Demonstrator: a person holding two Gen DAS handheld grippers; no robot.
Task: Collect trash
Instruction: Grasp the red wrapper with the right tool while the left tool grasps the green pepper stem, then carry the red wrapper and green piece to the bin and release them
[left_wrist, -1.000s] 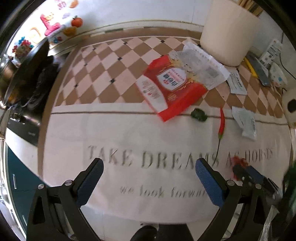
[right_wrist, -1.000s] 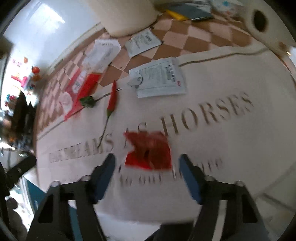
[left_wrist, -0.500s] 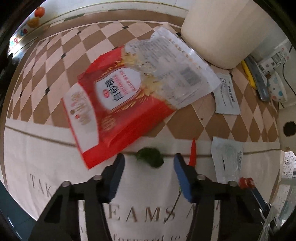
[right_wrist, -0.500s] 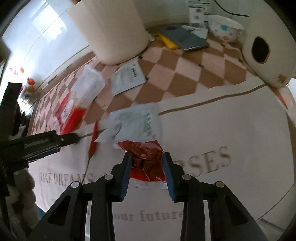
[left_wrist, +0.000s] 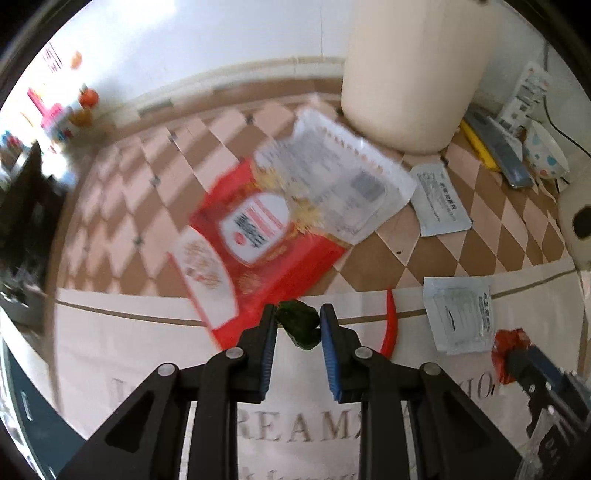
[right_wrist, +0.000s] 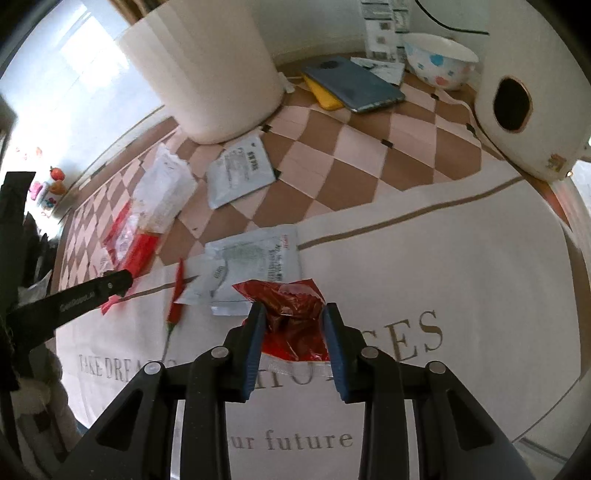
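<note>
My left gripper (left_wrist: 298, 314) is shut on a dark green vegetable scrap (left_wrist: 298, 325), held between its blue pads just above the cloth. My right gripper (right_wrist: 291, 314) is shut on a crumpled red wrapper (right_wrist: 291, 314); it also shows in the left wrist view (left_wrist: 508, 349). A red chili (right_wrist: 176, 295) lies on the cloth left of the wrapper and right of the green scrap (left_wrist: 389, 321). A large red and white bag (left_wrist: 280, 229) lies beyond the left gripper. Two pale sachets (right_wrist: 258, 258) (right_wrist: 240, 171) lie flat nearby. A tall cream bin (right_wrist: 207, 70) stands at the back.
The table has a white lettered cloth (right_wrist: 443, 295) over a brown checked cover. A blue tablet (right_wrist: 354, 86), a spotted bowl (right_wrist: 439, 59) and a white appliance with a round hole (right_wrist: 517, 107) sit at the back right. Dark cookware (left_wrist: 26, 206) stands far left.
Both grippers closed in from open: the left moved forward over the cloth and shut on the green scrap; the right shut on the red wrapper and lifted it slightly.
</note>
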